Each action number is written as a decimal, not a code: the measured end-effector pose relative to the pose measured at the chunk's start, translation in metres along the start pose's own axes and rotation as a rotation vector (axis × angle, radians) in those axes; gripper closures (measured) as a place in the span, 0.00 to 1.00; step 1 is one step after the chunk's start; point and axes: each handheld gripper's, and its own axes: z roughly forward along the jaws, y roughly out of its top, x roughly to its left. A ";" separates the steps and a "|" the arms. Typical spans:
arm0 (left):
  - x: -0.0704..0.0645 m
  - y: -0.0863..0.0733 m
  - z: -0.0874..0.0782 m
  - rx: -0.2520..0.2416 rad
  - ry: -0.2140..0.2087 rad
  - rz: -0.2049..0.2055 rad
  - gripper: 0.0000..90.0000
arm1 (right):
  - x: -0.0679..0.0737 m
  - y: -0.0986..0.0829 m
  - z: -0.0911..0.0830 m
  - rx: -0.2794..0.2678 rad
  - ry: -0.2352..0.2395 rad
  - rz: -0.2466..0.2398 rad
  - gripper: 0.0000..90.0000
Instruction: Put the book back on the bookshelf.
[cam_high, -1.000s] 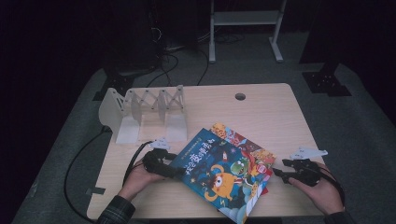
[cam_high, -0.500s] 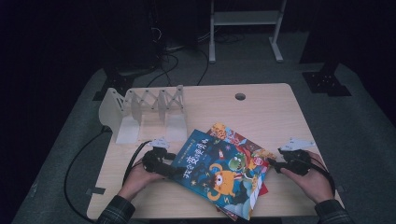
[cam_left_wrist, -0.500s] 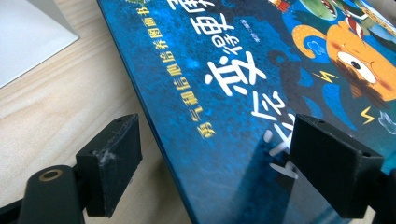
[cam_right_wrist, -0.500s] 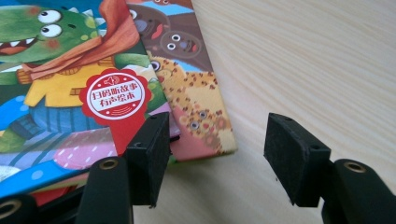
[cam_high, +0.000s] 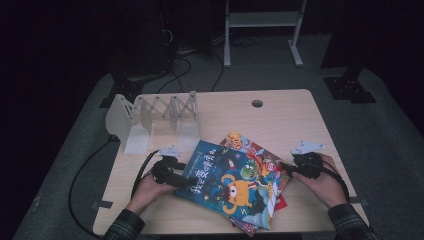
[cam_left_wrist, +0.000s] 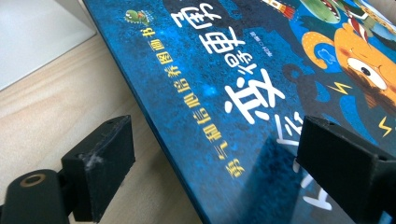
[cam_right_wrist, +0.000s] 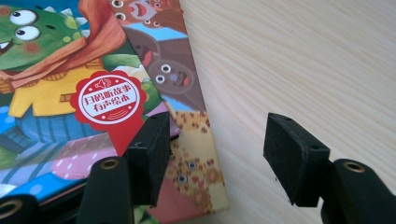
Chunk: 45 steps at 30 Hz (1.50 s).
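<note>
A stack of picture books lies at the table's front centre, topped by a blue book (cam_high: 222, 177) with an orange monster. My left gripper (cam_high: 191, 182) is open at the blue book's left edge. In the left gripper view that gripper (cam_left_wrist: 219, 175) straddles the blue book (cam_left_wrist: 224, 70): one jaw over bare wood, the other over the cover. My right gripper (cam_high: 283, 165) is open at the stack's right side. In the right gripper view the right gripper (cam_right_wrist: 217, 154) straddles the edge of a brown-patterned lower book (cam_right_wrist: 173, 70), beside a cover with a green monster (cam_right_wrist: 56, 93).
A white folding book rack (cam_high: 155, 117) stands at the table's back left. A round hole (cam_high: 257, 103) sits near the far edge of the wooden table (cam_high: 280, 125). A black cable (cam_high: 85, 175) trails off the left side. A white base plate (cam_left_wrist: 32, 37) lies close to the left gripper.
My right gripper has moved forward and left until its jaws straddle the edge of the stack. The left gripper has stayed at the blue book's left edge.
</note>
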 end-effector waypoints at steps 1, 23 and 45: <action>0.000 0.000 0.000 0.001 -0.002 -0.003 0.11 | 0.000 0.003 0.003 0.000 0.008 0.001 0.45; 0.006 -0.006 0.001 0.015 -0.049 -0.060 0.06 | 0.016 0.018 0.012 0.003 0.043 -0.069 0.51; 0.008 -0.004 0.009 0.028 -0.097 -0.075 0.02 | 0.026 0.006 -0.002 0.009 0.178 -0.027 0.65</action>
